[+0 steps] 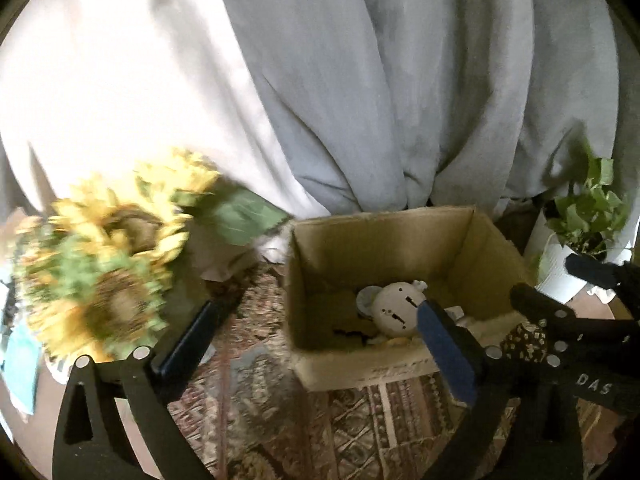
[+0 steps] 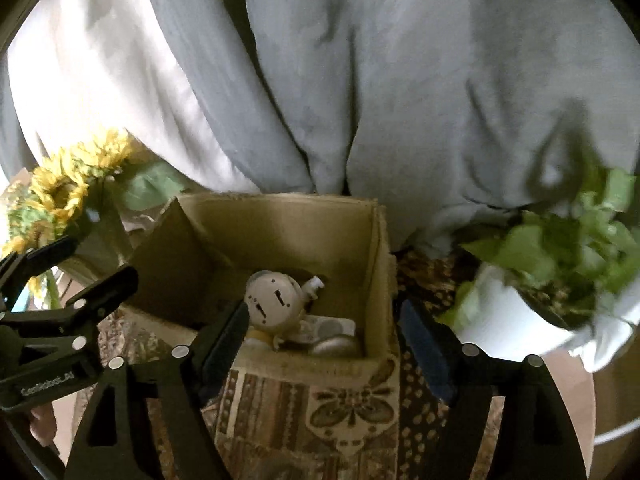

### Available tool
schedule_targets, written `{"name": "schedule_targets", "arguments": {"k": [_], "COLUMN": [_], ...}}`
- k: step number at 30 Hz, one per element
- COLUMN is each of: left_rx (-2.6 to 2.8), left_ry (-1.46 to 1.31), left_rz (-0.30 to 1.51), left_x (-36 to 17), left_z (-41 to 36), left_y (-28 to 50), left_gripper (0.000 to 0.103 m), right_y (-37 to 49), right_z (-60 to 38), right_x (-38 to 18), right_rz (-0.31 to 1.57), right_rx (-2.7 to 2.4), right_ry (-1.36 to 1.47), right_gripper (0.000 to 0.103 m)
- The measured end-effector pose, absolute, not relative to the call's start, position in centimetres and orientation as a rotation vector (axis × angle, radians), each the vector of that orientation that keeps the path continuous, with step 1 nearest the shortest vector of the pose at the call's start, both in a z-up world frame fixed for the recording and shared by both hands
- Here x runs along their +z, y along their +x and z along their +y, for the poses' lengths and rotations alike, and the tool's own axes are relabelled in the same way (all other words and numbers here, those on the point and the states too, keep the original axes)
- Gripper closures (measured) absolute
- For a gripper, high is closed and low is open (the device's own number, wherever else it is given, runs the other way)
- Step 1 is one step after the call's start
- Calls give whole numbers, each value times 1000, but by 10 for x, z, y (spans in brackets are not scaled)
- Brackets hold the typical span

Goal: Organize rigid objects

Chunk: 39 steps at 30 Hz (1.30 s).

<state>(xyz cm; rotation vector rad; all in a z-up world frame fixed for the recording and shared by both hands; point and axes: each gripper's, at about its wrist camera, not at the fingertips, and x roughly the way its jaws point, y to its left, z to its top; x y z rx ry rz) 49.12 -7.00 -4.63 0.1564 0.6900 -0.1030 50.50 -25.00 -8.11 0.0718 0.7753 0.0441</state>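
Note:
An open cardboard box (image 1: 384,216) (image 2: 280,200) stands on a patterned cloth. Inside it lies a round white object (image 1: 394,308) (image 2: 274,300) with dark slots, on top of other small items, among them a grey oval piece (image 2: 336,346). My left gripper (image 1: 320,308) hovers open at the box's near left corner, with nothing between its fingers. My right gripper (image 2: 324,312) is open too, spread over the box's near edge and holding nothing. Each gripper also appears in the other's view: the right gripper (image 1: 544,276) at the right, the left gripper (image 2: 102,258) at the left.
Blurred sunflowers (image 1: 104,264) (image 2: 60,188) stand left of the box. A leafy plant in a white pot (image 1: 560,264) (image 2: 508,320) stands to the right. Grey and white curtains (image 1: 360,80) hang close behind. The patterned cloth (image 1: 280,400) covers the surface in front.

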Motion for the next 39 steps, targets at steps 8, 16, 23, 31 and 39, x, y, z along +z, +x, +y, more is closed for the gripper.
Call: {"name": "schedule_targets", "arguments": {"k": [8,16,23,31,39], "left_rx": [-57,-90,-93,-91,-66], "left_ry": [177,178,159,141,142], "left_rz": [576,499,457,416,378], "left_x": [-18,3,14,19,25], "left_z": [-48,-25,-13,-9,-12], "left_y": [419,346,293,228,159], "left_gripper": [0,0,0,0,0], "right_y": [428,354,293,231,169], "right_z": [-234,-221,-203,-196,-196], "right_x": [-45,-25,-11,0,6], "right_rz": [640,544,485,435,419], "right_rx": [-37,-77,-79,-77,-65], "right_ry": [46,83,82,69,65], "right_gripper": [11,6,6,4,4]}}
